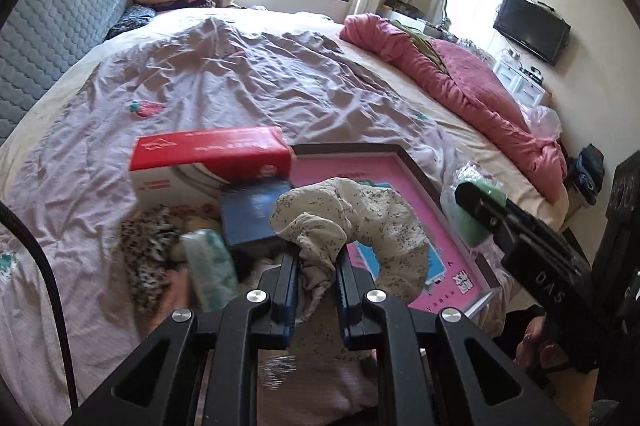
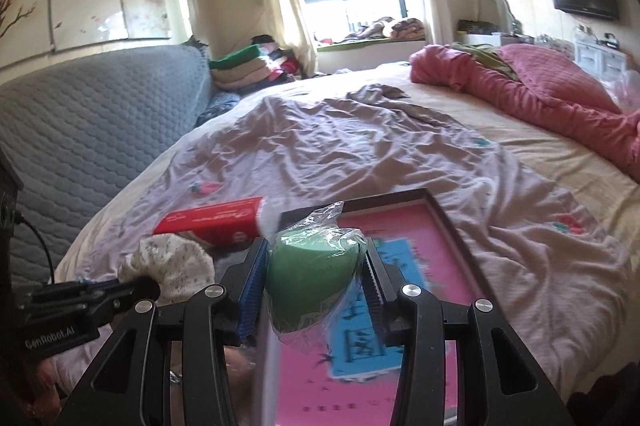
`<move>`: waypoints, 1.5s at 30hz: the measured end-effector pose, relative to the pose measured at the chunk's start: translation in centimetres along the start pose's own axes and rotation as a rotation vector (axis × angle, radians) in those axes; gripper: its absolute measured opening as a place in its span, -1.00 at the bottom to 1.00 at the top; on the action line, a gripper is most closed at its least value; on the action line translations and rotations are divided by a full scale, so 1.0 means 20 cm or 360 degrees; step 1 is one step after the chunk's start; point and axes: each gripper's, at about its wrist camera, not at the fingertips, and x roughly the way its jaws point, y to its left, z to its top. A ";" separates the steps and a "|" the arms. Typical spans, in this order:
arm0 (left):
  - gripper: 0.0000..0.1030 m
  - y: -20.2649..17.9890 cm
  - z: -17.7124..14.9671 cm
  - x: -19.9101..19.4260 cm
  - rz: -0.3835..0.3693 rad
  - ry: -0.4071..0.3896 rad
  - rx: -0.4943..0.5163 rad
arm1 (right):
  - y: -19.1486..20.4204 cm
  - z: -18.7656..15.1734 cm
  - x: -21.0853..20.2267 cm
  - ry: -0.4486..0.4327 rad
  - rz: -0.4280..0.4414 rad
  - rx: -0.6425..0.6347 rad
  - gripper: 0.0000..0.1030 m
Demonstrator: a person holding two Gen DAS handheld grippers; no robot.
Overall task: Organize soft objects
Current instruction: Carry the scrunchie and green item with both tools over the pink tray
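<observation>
My left gripper [image 1: 316, 278] is shut on a cream speckled cloth [image 1: 360, 222] and holds it above the pink framed board [image 1: 416, 185]; the cloth also shows in the right wrist view [image 2: 172, 266]. My right gripper [image 2: 314, 266] is shut on a green soft item in a clear plastic bag [image 2: 312, 278], held above the same board [image 2: 408, 226]. In the left wrist view the right gripper [image 1: 480, 201] and its green item [image 1: 476, 222] are at the right. A leopard-print cloth [image 1: 148, 246] lies on the bed at the left.
A red and white box [image 1: 208, 157] and a blue box [image 1: 252, 214] lie on the wrinkled lilac sheet [image 1: 224, 81]. A green-patterned tissue pack [image 1: 212, 266] lies near the left fingers. A pink quilt [image 1: 460, 85] is heaped at the right. A grey headboard [image 1: 52, 37] stands at the left.
</observation>
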 end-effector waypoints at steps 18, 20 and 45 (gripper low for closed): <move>-0.68 -0.36 -0.11 0.31 0.0021 0.0219 0.0161 | -0.35 -0.10 0.07 0.0252 -0.0102 0.0069 -0.10; -0.68 -0.38 -0.13 0.34 0.0031 0.0242 0.0184 | -0.38 -0.13 0.10 0.0301 -0.0118 0.0094 -0.10; -0.68 -0.41 -0.22 0.52 0.0069 0.0388 0.0198 | -0.49 -0.29 0.26 0.0570 -0.0211 0.0140 -0.08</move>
